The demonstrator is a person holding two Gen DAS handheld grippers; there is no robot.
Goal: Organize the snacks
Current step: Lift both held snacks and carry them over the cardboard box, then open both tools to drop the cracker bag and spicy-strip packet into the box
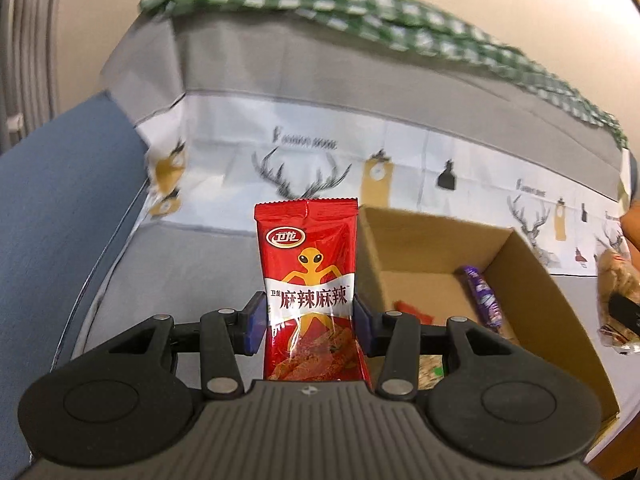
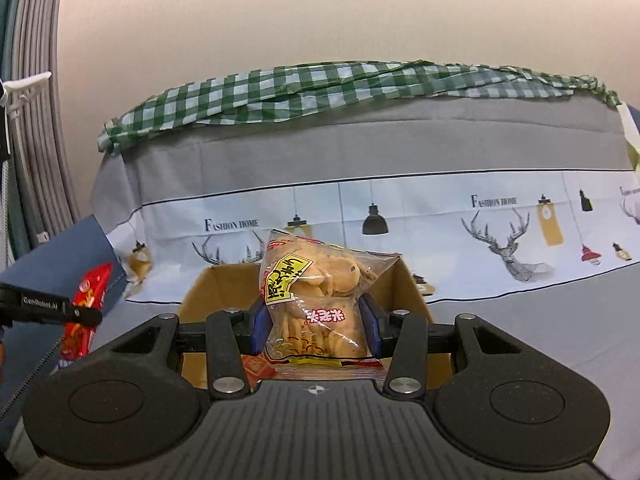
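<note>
I have both tools loaded. My left tool (image 1: 308, 322) is clamped on a red spicy-snack packet (image 1: 310, 280), which stands upright between the pads with its long axis pointing up and away from the camera. My right tool (image 2: 316, 326) is clamped on a clear bag of rice crackers (image 2: 320, 300), bulging above the pads.

What matters for the drop is where the open cardboard box (image 1: 532, 280) sits. From the left wrist it lies to the right of the red packet and slightly beyond it, so I judge that hand needs to swing right before letting go. From the right wrist the box (image 2: 216, 284) is straight ahead and below the cracker bag, so the right hand is the nearer one and looks ready to release first.

Inside the box I see a purple wrapped bar (image 1: 482, 296) along the right wall and a small red packet (image 1: 412, 310) on the floor. The box rests on a sofa draped in a grey printed cover (image 2: 520, 320).
</note>
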